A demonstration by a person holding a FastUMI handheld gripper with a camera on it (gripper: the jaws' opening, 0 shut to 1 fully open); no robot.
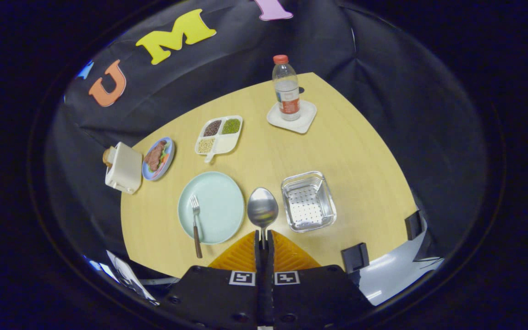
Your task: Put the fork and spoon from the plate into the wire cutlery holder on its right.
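Note:
My gripper [263, 236] is shut on the spoon [262, 208] by its handle, and the spoon's bowl sticks up just ahead of the fingertips, held above the table between the plate and the holder. The pale green plate [218, 201] lies to the left of the fingers. A fork [195, 224] with a brown handle rests on the plate's left part, its handle hanging over the near rim. The metal cutlery holder [308, 201] stands to the right of the spoon, and nothing lies inside it.
On the wooden table [360, 151], a divided tray of beans [218, 134] lies beyond the plate, a small plate of food [157, 158] and a white toaster [123, 168] to its left. A water bottle [286, 89] stands on a white coaster [292, 117] at the far side.

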